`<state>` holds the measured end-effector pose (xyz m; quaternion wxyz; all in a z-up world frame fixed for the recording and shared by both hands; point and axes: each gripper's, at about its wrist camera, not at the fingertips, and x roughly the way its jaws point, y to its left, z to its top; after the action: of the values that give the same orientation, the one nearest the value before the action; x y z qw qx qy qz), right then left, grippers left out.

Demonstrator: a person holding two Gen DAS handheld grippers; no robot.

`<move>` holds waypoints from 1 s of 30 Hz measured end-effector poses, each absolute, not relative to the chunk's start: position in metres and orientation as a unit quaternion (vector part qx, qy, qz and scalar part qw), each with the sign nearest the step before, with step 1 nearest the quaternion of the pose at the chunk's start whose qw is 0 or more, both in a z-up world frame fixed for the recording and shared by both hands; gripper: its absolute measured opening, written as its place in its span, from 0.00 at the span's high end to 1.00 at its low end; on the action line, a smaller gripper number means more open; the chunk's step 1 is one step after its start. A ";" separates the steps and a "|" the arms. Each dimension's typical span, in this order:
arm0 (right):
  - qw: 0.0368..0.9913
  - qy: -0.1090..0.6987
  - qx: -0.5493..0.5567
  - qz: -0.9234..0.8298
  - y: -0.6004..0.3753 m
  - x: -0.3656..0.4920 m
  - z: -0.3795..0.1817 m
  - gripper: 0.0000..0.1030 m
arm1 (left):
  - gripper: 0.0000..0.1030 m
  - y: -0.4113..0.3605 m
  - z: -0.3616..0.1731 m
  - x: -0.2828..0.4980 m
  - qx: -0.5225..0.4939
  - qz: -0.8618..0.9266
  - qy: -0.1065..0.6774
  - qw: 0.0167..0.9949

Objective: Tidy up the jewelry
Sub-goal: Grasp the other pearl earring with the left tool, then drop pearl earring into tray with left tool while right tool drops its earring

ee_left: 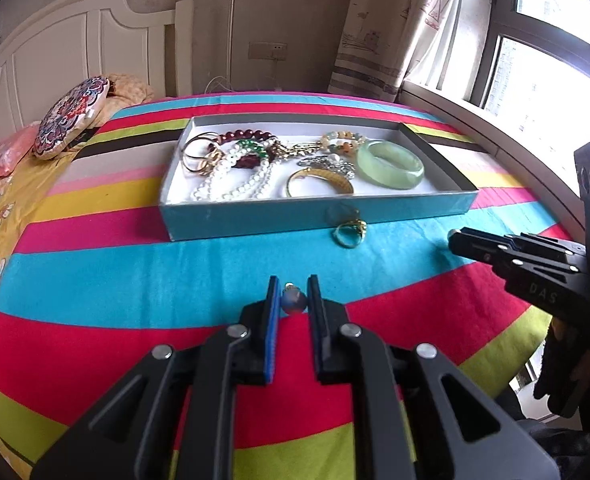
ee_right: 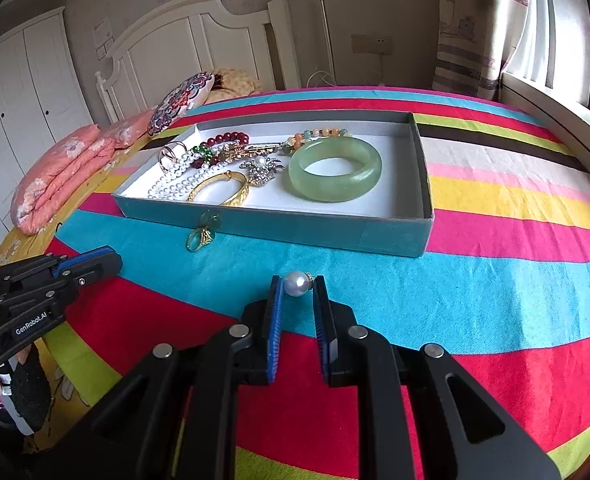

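A shallow teal tray (ee_left: pixel 315 212) (ee_right: pixel 279 226) on a striped cloth holds pearl strands (ee_left: pixel 231 182), a gold bangle (ee_right: pixel 221 188), a green jade bangle (ee_left: pixel 391 164) (ee_right: pixel 335 170), bead bracelets and a silver brooch (ee_right: pixel 261 170). A gold ring (ee_left: pixel 350 234) (ee_right: pixel 199 238) lies on the cloth just in front of the tray. My left gripper (ee_left: pixel 293 300) has a small bluish bead (ee_left: pixel 293 302) between its fingertips. My right gripper (ee_right: pixel 298 286) has a white pearl pendant (ee_right: pixel 297 283) between its fingertips. Both pairs of jaws stand narrowly apart around the beads; contact is unclear.
The striped cloth (ee_left: pixel 135 280) covers a bed. A patterned round cushion (ee_left: pixel 71 118) and pink folded bedding (ee_right: pixel 59 172) lie at the far left by a white headboard. A window sill (ee_left: pixel 495 120) runs along the right.
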<state>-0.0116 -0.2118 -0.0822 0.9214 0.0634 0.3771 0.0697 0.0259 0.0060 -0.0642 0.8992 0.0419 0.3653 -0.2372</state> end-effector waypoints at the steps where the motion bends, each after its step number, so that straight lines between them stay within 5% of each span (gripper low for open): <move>1: 0.922 0.374 0.068 0.072 -0.214 -0.012 -0.080 0.84 | 0.88 0.009 -0.062 0.027 0.040 -0.236 0.365 0.900; 14: 0.939 0.337 0.062 0.045 -0.228 0.026 -0.039 0.84 | 0.87 -0.059 -0.008 0.072 0.077 -0.284 0.329 0.897; 30: 0.923 0.378 0.065 -0.008 -0.226 0.059 -0.068 0.84 | 0.87 -0.102 -0.053 0.113 0.114 -0.255 0.389 0.878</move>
<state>0.0593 -0.2259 -0.0679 0.9234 0.0646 0.3782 -0.0083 0.1127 -0.1020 -0.0528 0.8781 0.1136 0.3887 -0.2547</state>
